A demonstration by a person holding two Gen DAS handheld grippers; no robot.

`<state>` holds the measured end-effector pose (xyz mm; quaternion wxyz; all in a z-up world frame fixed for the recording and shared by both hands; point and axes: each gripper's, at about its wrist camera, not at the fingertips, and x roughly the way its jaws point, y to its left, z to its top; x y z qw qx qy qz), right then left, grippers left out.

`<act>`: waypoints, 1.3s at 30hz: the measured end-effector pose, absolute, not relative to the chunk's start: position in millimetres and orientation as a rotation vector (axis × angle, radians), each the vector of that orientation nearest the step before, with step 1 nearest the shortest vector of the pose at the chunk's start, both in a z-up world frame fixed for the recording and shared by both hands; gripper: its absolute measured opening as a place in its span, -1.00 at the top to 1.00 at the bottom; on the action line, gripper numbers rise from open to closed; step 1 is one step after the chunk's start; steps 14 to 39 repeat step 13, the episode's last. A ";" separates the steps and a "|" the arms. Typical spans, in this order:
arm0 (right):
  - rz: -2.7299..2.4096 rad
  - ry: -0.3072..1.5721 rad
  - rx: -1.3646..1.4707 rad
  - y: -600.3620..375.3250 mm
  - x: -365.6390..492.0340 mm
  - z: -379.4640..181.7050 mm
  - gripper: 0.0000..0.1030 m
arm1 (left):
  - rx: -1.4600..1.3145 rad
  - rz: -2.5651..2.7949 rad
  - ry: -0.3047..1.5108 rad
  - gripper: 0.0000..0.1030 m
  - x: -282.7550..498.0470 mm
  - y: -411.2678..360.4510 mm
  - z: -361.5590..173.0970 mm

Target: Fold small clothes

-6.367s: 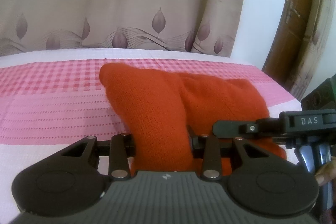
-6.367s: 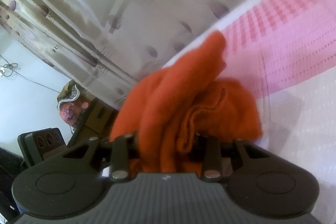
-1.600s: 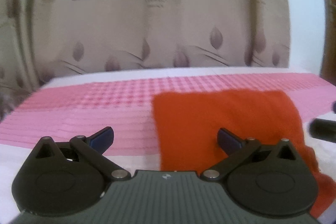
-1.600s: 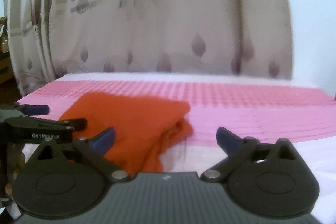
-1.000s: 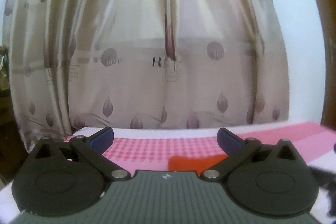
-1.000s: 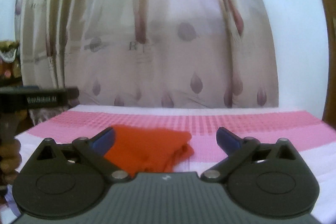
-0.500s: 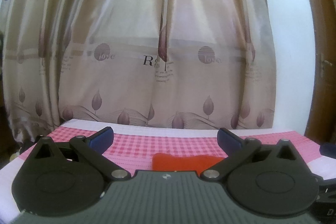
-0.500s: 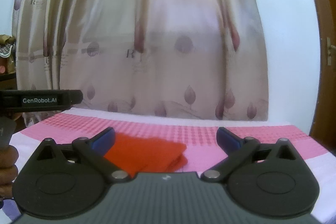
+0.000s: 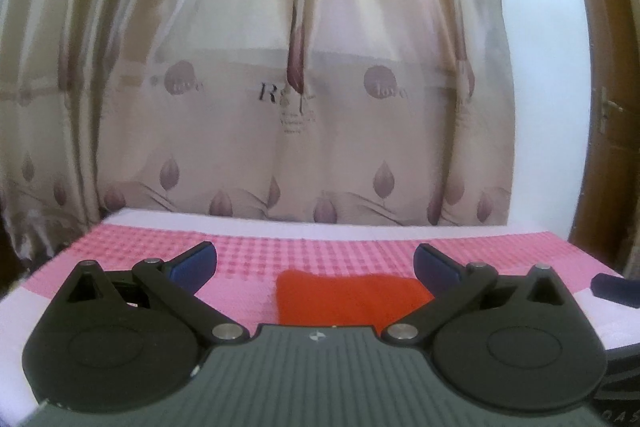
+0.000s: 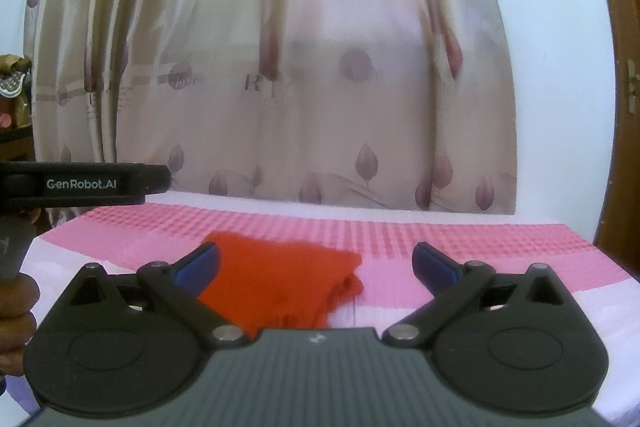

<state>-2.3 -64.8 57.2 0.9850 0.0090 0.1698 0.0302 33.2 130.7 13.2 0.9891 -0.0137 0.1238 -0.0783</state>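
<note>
Orange garment (image 9: 348, 293) lies folded flat on pink bedcover (image 9: 260, 255), nearer its front edge. Left gripper (image 9: 314, 265) and right gripper (image 10: 314, 265) both released, empty, hovering above garment. Fold judged finished; next: fetch another piece.

beige curtain (image 9: 304, 75) with purple leaf print and "love" / "R" lettering fills the upper and centre frame in both wrist views, hanging in vertical folds. bedsheet (image 9: 256, 251) is seen across the lower middle: pink checked band at the back, lighter pink striped band nearer, white at the lower edges. white wall (image 9: 540, 87) is seen right of the curtain. brown wooden door (image 9: 612, 115) with a metal handle sits at the right edge. cluttered shelf items (image 10: 12, 95) are seen at the left edge of the right wrist view, too blurred to identify.
</note>
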 end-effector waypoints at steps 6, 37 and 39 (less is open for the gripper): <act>0.071 0.366 0.018 -62.2 -1.5 51.9 -1.00 | -0.053 -0.148 0.280 -1.00 38.8 133.4 4.4; 0.042 0.373 0.002 -60.8 -0.1 49.8 -1.00 | -0.040 -0.121 0.286 -1.00 40.3 133.9 -0.3; 0.042 0.373 0.002 -60.8 -0.1 49.8 -1.00 | -0.040 -0.121 0.286 -1.00 40.3 133.9 -0.3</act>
